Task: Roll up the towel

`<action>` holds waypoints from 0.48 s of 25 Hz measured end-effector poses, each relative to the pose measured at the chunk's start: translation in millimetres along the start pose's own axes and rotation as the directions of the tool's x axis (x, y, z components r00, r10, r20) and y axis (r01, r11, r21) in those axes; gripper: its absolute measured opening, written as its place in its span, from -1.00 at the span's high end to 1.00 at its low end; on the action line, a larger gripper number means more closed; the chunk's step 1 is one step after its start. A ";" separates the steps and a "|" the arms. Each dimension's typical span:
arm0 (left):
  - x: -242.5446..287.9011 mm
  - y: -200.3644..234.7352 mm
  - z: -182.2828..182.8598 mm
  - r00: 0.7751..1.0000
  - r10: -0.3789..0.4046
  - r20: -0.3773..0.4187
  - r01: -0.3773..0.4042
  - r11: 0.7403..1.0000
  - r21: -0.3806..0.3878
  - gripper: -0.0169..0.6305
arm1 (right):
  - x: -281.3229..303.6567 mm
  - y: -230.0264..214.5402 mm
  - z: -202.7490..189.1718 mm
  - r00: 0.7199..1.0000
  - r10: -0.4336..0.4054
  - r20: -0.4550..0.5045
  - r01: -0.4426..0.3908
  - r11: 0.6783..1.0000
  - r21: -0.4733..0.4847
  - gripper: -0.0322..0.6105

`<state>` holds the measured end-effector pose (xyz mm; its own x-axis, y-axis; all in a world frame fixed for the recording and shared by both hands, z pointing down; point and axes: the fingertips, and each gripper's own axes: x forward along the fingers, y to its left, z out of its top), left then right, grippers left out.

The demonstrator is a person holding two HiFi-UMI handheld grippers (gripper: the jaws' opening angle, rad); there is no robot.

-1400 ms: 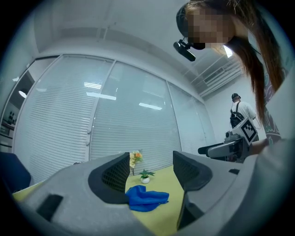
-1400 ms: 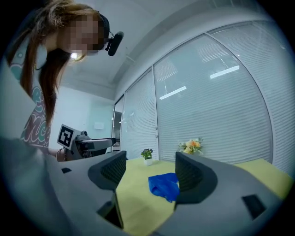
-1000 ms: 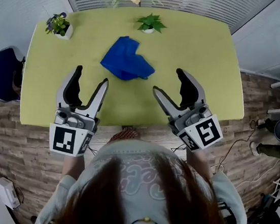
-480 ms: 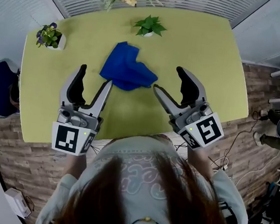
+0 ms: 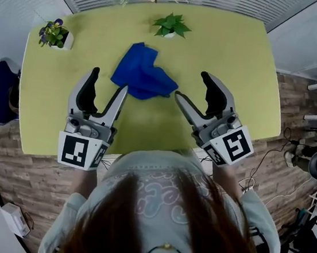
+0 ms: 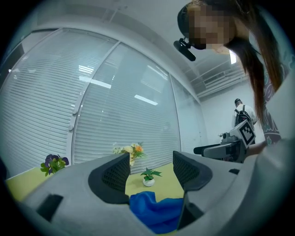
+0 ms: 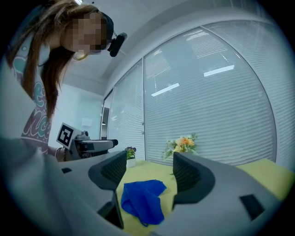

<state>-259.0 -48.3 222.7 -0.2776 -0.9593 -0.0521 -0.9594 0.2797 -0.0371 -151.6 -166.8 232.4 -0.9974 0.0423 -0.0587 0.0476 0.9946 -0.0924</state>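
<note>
While both stand with jaws wide apart and nothing between them, your grey left claw (image 5: pixel 109 80) and right claw (image 5: pixel 191 84) have crept closer to the cloth over the last second. The approach is under way, but I judge no rolling has begun. The crumpled royal-blue cloth towel (image 5: pixel 142 74) lies unrolled on the yellow-green bench (image 5: pixel 231 57), upper centre of the frame, between the claws and slightly above them, nearest the left claw's inner tip.
</note>
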 end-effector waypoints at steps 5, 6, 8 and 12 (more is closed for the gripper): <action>3.6 -2.9 1.6 0.998 0.064 -0.011 -0.064 0.998 0.007 0.04 | 1.9 -13.3 -12.6 0.995 0.069 -0.069 -0.072 0.996 -0.044 -0.09; 4.3 -5.2 0.5 0.997 0.072 -0.016 -0.072 0.997 0.009 0.04 | 2.5 -14.9 -14.9 0.993 0.087 -0.081 -0.091 0.994 -0.054 -0.09; 5.8 -9.3 -2.8 0.996 0.088 -0.028 -0.087 0.996 0.015 0.04 | 3.9 -17.4 -18.2 0.988 0.117 -0.095 -0.126 0.988 -0.085 -0.09; 9.4 -14.9 -13.2 0.991 0.122 -0.052 -0.122 0.992 0.011 0.04 | 5.9 -28.0 -27.6 0.983 0.135 -0.121 -0.161 0.956 -0.244 -0.02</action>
<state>-248.0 -61.9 236.0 -0.3951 -0.9186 -0.0038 -0.9178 0.3949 -0.0419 -160.2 -191.8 262.1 -0.9811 0.1871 0.0499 0.1928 0.9675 0.1636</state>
